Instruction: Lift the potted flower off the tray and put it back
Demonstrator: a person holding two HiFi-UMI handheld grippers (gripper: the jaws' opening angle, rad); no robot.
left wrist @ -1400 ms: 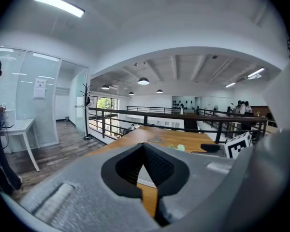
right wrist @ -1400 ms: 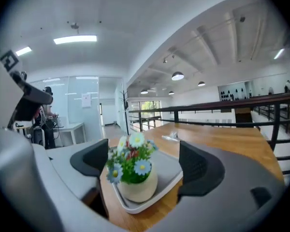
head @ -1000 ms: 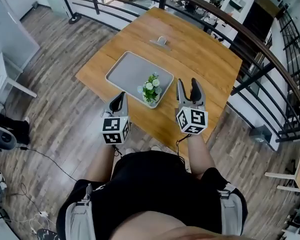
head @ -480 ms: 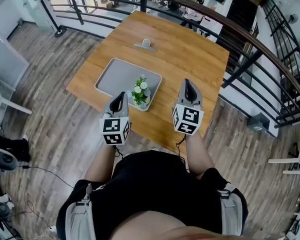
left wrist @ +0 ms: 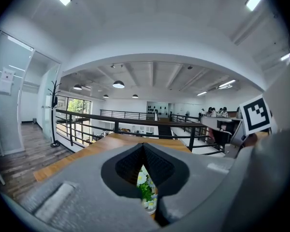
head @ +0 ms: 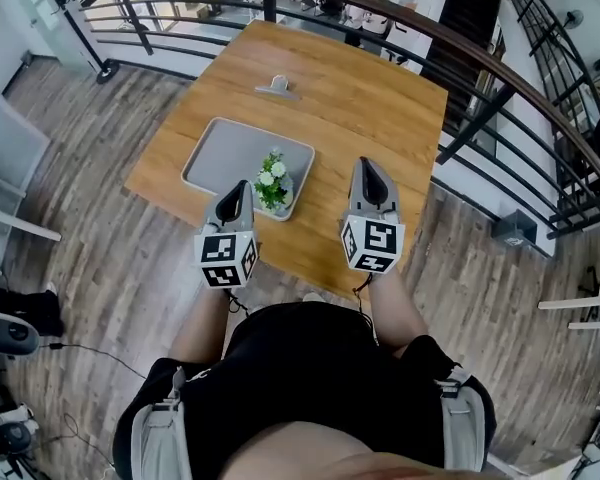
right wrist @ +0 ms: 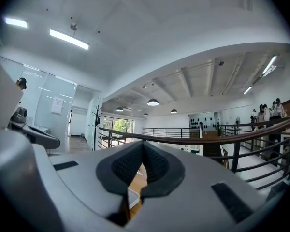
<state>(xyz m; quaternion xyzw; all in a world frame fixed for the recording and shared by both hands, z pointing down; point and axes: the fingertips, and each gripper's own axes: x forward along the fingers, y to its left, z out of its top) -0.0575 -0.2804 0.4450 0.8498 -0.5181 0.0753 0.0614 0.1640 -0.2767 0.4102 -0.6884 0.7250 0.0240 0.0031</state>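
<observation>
A small potted flower with white blooms and green leaves stands in the near right corner of the grey tray on the wooden table. My left gripper hovers at the table's near edge, just left of the pot and apart from it, shut and empty. In the left gripper view the jaws of that gripper meet at the tips, and the flower shows through the gap below. My right gripper is to the right of the pot, over the table, shut on nothing. The tray's corner peeks under the closed right gripper.
A small metal clip-like stand sits on the table beyond the tray. A dark curved railing runs round the table's far and right sides. Wooden floor lies to the left, and the person's body fills the lower head view.
The right gripper's jaws, open a second ago, have shut on nothing. Both grippers have shifted slightly, and the table sits a little farther up and left in the head view.
</observation>
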